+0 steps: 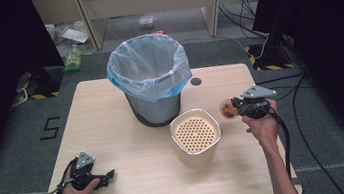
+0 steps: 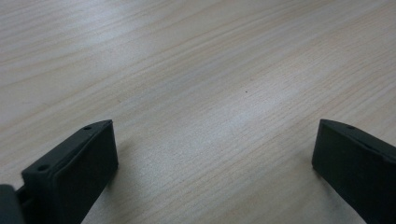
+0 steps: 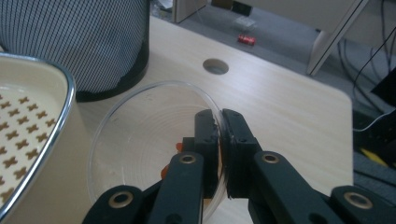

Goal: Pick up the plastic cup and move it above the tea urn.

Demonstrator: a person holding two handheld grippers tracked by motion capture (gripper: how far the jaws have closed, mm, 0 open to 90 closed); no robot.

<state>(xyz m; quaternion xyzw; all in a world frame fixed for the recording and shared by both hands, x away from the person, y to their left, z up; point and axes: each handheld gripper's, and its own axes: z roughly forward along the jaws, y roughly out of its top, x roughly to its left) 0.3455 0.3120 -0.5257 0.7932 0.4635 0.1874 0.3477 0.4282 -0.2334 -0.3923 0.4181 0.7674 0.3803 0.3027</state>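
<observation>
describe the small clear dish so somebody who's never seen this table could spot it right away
Start at the bin with the pale bag at the back of the table. In front of it stands a cream container with a perforated top. The clear dish is just right of that, its rim pinched by the right gripper, see-through with orange bits inside.
</observation>
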